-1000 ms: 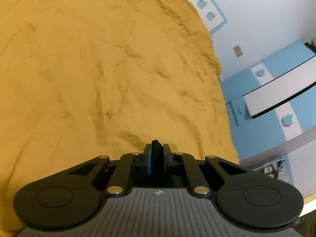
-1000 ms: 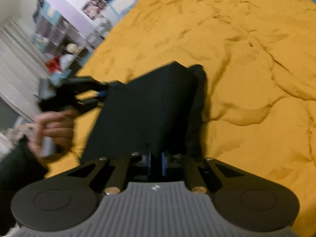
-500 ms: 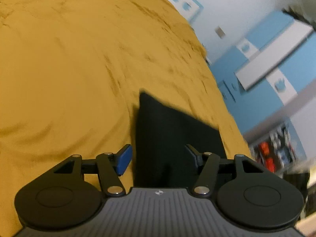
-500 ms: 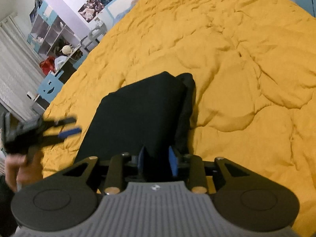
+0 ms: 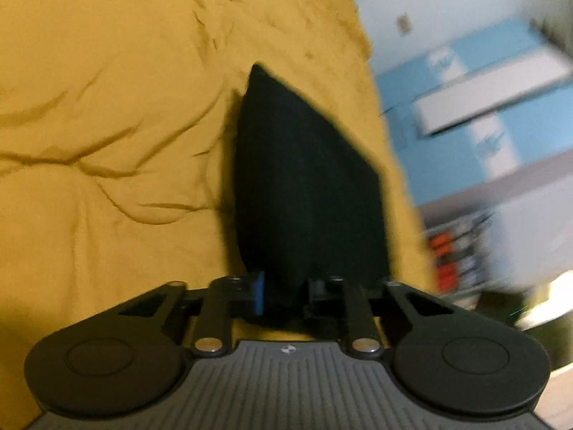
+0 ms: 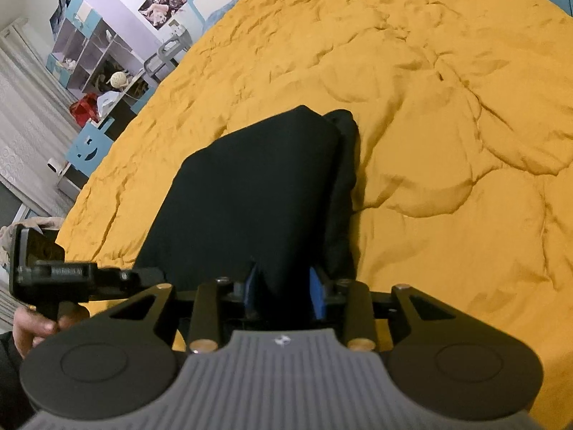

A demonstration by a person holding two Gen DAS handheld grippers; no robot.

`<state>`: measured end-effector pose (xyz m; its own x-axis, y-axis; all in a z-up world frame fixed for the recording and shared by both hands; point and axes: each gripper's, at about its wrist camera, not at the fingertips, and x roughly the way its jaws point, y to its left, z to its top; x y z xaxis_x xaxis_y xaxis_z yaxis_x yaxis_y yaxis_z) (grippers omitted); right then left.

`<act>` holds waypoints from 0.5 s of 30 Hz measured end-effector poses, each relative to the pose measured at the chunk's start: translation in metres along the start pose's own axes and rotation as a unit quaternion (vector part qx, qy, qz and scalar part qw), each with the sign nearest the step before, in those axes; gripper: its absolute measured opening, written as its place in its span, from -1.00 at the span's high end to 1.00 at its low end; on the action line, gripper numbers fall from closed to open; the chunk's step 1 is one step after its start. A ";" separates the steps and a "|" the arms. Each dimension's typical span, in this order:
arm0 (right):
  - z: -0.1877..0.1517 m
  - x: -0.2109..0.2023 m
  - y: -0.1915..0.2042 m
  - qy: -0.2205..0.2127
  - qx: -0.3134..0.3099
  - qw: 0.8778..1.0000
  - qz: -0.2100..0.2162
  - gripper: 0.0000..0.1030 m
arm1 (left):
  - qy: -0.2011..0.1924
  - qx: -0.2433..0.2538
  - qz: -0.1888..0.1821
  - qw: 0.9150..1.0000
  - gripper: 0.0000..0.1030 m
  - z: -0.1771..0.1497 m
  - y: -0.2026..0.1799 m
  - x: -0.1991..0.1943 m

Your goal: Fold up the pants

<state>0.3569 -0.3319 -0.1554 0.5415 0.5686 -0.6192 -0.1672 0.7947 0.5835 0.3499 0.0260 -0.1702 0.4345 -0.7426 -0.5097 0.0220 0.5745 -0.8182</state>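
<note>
The left hand-held gripper (image 5: 284, 295) has just been closing, and the near edge of the folded black pants (image 5: 304, 186) is now pinched between its pads; the right hand-held gripper (image 6: 284, 286) has just been opening to a part-open stance, the same edge is bracketed by its jaws, and whether its pads press cannot be told. The pants are laid as a compact stack on the yellow bed (image 6: 447, 143), near its edge. Both near corners seem to be taken so that another fold can be carried over evenly.
</note>
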 end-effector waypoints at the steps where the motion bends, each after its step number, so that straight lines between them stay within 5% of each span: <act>1: 0.000 -0.001 -0.001 0.003 0.005 1.000 0.009 0.60 | -0.008 -0.029 -0.031 0.999 0.65 0.002 0.008 -0.007; 4: -0.004 0.006 -0.002 0.029 -0.004 1.000 -0.003 0.81 | 0.014 -0.052 -0.012 0.998 0.57 0.000 0.022 -0.006; 8: -0.005 0.009 0.003 0.037 -0.029 0.999 -0.025 0.93 | 0.011 -0.043 0.017 0.999 0.06 -0.013 0.029 -0.004; 15: -0.001 -0.002 0.002 0.019 -0.040 0.999 -0.032 0.95 | 0.011 0.027 0.060 0.998 -0.17 -0.010 0.003 -0.006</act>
<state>0.3548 -0.3311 -0.1536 0.5220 0.5231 -0.6737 -0.2003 0.8429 0.4994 0.3386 0.0292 -0.1724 0.4175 -0.6738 -0.6097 0.0192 0.6774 -0.7354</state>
